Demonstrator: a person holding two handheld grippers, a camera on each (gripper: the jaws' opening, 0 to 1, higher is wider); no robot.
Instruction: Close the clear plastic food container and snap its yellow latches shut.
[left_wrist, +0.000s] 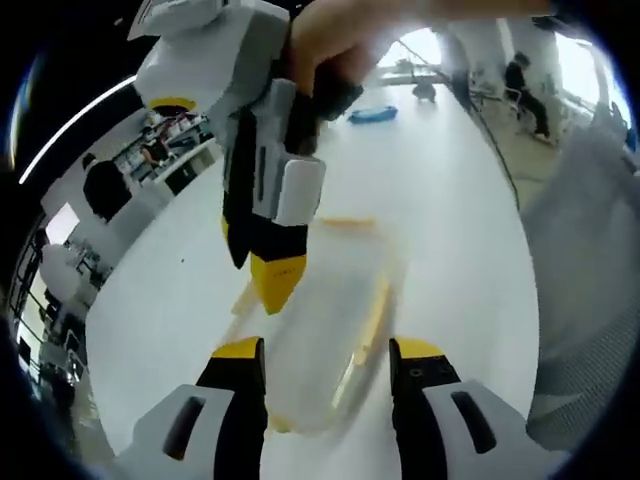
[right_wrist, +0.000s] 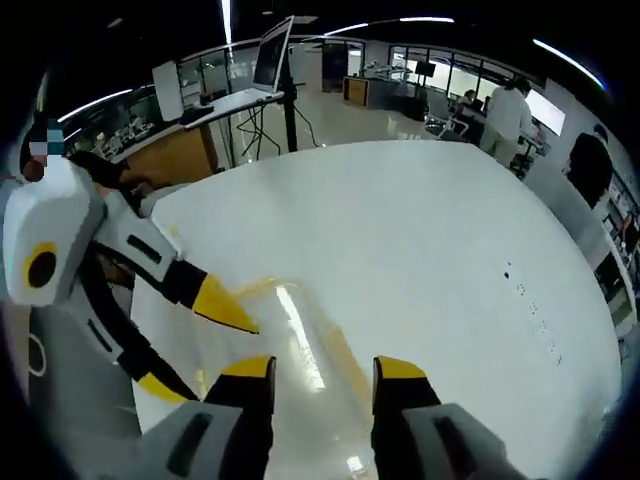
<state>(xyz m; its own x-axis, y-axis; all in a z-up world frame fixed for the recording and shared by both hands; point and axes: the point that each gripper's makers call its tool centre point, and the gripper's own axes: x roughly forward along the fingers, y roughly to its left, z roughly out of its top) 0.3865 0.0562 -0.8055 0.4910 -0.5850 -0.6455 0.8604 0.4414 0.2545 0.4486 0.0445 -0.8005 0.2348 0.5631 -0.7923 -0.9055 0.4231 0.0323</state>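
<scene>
The clear plastic food container with yellow latches (left_wrist: 330, 320) lies on the white table (left_wrist: 170, 300), blurred. The left hand-held gripper (left_wrist: 327, 362) hovers with jaws spread wide on either side of it. The right hand-held gripper (right_wrist: 322, 372), released, points its yellow tip at the container's lid.
</scene>
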